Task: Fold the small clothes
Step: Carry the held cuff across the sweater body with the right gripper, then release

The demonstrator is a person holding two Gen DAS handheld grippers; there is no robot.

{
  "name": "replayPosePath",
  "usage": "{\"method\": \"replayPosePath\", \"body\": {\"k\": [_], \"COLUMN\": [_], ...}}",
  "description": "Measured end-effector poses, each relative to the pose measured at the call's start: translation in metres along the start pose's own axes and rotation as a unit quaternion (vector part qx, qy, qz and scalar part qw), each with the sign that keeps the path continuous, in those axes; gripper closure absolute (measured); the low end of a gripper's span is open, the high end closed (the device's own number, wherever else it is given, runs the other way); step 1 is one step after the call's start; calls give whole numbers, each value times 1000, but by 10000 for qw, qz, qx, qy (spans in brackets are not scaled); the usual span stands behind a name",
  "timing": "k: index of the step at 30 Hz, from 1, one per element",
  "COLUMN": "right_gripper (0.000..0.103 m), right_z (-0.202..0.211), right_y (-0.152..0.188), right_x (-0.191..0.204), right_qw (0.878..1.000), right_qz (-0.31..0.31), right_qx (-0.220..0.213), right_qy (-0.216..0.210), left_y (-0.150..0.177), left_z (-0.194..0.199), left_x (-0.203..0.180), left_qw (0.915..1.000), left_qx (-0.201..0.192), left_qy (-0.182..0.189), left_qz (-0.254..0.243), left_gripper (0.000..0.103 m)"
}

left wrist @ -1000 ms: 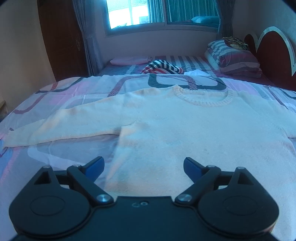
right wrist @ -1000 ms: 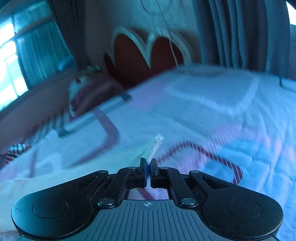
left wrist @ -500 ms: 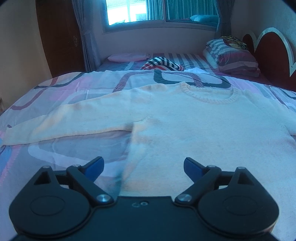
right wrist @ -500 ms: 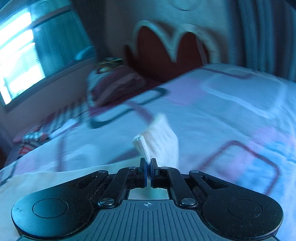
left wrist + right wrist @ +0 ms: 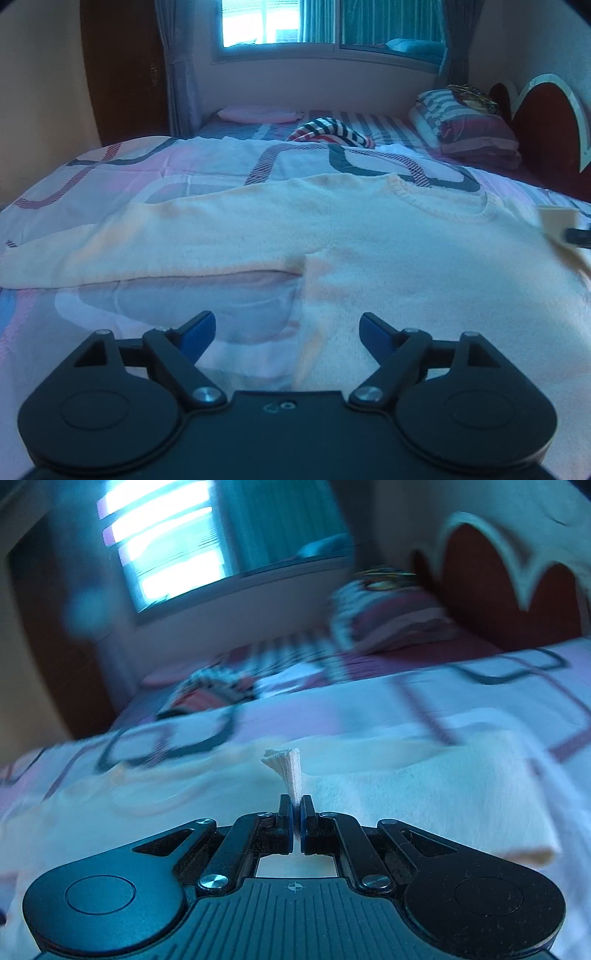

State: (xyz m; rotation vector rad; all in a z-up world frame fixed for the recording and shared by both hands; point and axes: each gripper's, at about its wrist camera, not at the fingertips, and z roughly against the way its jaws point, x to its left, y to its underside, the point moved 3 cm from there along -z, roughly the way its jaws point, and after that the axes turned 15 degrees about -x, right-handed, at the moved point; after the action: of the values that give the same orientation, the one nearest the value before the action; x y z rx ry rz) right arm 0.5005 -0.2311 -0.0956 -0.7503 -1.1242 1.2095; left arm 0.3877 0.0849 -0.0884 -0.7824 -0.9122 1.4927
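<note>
Cream sweater [image 5: 369, 258] lies flat, front up, on the bed [image 5: 110, 173]; R gripper [image 5: 295, 805] is clamped on its cuff [image 5: 286, 771] and carries it in over the body, prob. to fold that sleeve across. L gripper [image 5: 286, 328] hovers over the sweater's side edge below the other sleeve, jaws apart w/ nothing between, having just closed a little. Vs a sec ago, the R view has swung from headboard [image 5: 491, 590] to sweater, and the cuff now shows at the L view's right edge.

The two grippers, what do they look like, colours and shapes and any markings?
Both are black. The left gripper has rounded lobes either side, silver pivot screws, angled linkage arms and blue finger pads. The right gripper has the same rounded lobes and silver screws, a ribbed grey centre plate with a small crosshair mark, and dusty linkages. No hands or sleeves show.
</note>
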Motion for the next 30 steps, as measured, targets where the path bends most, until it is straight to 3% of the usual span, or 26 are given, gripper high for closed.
{"method": "replayPosePath", "body": {"k": [7,12,14,15,16,20,21,22,24,26,27,29,30], "right_gripper": [100,100,76,47,31,38,49,54,56,57,57,57,57], "right_z": [-19,-30,-33,-35,-32,-10,-2,2,11,22,28,38,45], "right_y": [40,66,76,76,76,60,56,51,43,34,31,26,22], "right_x": [103,149,158,160,161,134,121,108,78,44,28,-3,-21], "right_qw": [9954,9909,9890,9870,9863,9941,9963,9980,9993,9973,9955,9907,9877], "right_qz": [601,865,975,985,958,566,368,225,-30,-320,-421,-634,-763], "right_qx": [220,385,428,427,400,-180,-241,-275,-383,-540,-620,-731,-756], "right_qy": [-716,-960,-1031,-1195,-1282,-907,-744,-515,-26,381,581,961,1135], "left_y": [3,2,0,-2,-4,-20,-24,-28,-32,-36,-36,-34,-32], "left_z": [-2,-6,-8,-9,-9,-14,-20,-26,-43,-57,-64,-78,-86], "left_x": [25,40,41,40,38,19,9,-3,-32,-56,-67,-87,-96], "left_qw": [9999,9999,9998,9998,9996,9947,9928,9905,9832,9755,9722,9679,9701], "left_qx": [40,85,72,56,18,-192,-185,-170,42,133,230,381,489], "left_qy": [26,15,53,112,172,666,828,1029,1524,1783,1870,2020,1954], "left_qz": [89,143,154,181,225,759,844,901,1002,1280,1391,1449,1354], "left_gripper": [19,19,19,19,19,21,30,51,68,56,43,42,49]}}
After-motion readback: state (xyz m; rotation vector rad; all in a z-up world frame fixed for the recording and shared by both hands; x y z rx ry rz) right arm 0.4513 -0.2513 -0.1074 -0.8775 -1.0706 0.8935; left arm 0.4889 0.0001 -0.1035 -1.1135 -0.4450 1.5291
